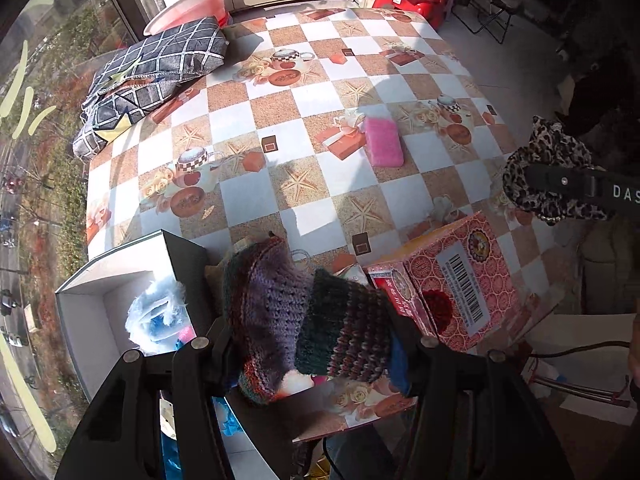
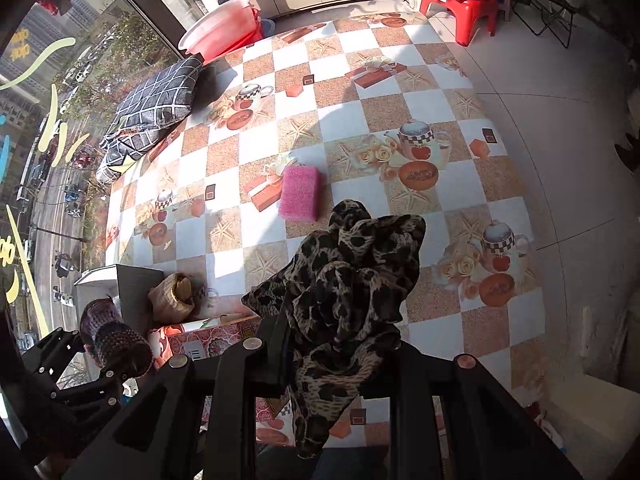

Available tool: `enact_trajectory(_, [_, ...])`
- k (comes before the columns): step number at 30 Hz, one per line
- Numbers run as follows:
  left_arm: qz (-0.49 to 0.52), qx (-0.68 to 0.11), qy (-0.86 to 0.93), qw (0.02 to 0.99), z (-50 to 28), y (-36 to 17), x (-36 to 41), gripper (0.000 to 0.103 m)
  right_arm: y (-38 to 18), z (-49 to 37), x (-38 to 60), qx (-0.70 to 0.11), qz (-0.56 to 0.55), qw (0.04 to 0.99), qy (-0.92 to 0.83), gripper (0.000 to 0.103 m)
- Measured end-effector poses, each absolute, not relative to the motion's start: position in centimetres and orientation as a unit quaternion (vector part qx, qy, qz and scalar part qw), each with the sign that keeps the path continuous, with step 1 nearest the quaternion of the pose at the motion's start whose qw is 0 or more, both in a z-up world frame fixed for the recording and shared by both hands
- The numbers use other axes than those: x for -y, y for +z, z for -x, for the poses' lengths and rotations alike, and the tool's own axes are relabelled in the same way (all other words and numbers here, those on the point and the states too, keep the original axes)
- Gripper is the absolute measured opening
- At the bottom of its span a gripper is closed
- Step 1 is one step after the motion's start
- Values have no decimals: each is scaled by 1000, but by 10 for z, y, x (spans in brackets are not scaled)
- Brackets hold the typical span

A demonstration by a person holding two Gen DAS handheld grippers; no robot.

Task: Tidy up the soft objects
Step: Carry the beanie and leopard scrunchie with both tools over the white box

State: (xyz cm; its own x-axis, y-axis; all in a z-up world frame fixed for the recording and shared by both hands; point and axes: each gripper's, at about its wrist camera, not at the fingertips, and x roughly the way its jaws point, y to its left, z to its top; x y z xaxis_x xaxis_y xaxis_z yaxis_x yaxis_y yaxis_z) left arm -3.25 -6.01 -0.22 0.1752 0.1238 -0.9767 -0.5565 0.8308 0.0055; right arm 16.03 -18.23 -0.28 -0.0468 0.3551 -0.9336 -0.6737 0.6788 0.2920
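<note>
Left gripper (image 1: 316,344): low centre of the left wrist view, fingers clamped on a knitted piece (image 1: 308,316) in purple and dark green.
Right gripper (image 2: 340,356): low centre of the right wrist view, fingers narrow, pinching a leopard-print cloth (image 2: 348,280).
Bench (image 1: 304,92): checked cover; pink sponge (image 1: 384,142) mid-frame, folded grid-pattern blanket (image 1: 160,64) upper left.
Boxes: white box (image 1: 96,292) lower left holds blue fluffy things; red patterned box (image 1: 452,284) lower right.

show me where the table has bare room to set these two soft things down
Widest free patch: the middle of the table, between the pink sponge and the grid-pattern cushion. The side right of the sponge is bare too. It is crowded at the near edge: white box, red carton and straw pouch.
</note>
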Motion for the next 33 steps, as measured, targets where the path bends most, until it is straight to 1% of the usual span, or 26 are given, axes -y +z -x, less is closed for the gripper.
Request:
enact_trajectory(9, [179,-572,250,760,73,19,72,61,35,-101,166,-588,144,672,427,24])
enact_trajectory(16, [206,-551,284,757,118,24,70,61,34,-47,143,-582,194,638,466,24])
enact_trajectory(33, [252,-500,377,738,207,39,57,61,56,44,96,-521,273,594,549,24])
